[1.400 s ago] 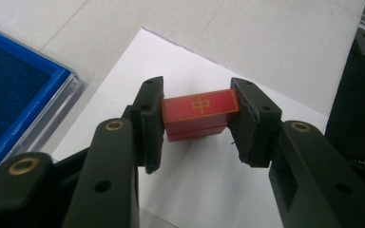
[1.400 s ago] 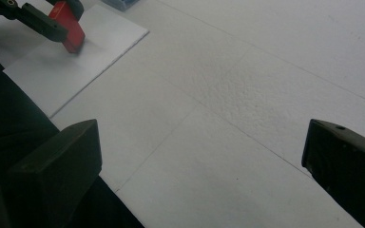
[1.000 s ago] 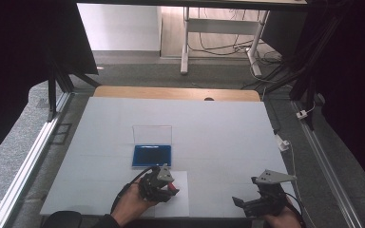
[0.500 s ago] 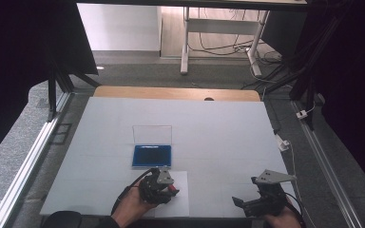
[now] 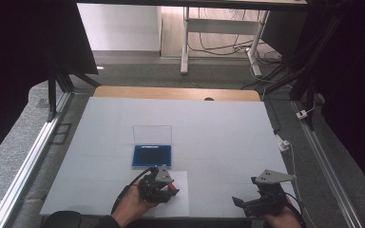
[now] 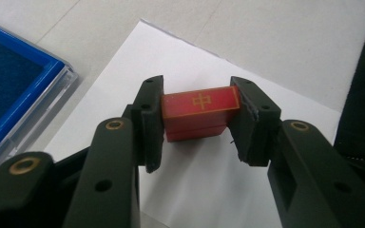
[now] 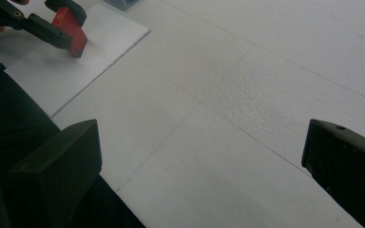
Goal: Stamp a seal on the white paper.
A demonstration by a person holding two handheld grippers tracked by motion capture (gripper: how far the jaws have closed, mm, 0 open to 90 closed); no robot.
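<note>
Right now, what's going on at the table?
A person works with a gripper in each hand. The left gripper is shut on a red stamp block with a gold character on its top, held over a white sheet of paper; whether the block's base touches the sheet is hard to tell. Just beyond lies an open blue ink pad case, its clear lid up. The right gripper is open over the white table, holding nothing.

Red rectangular stamp block point(image 6: 199, 114), gold-bordered top face bearing a gold character, standing upright on the white paper sheet point(image 6: 204, 190), clamped at both ends
</note>
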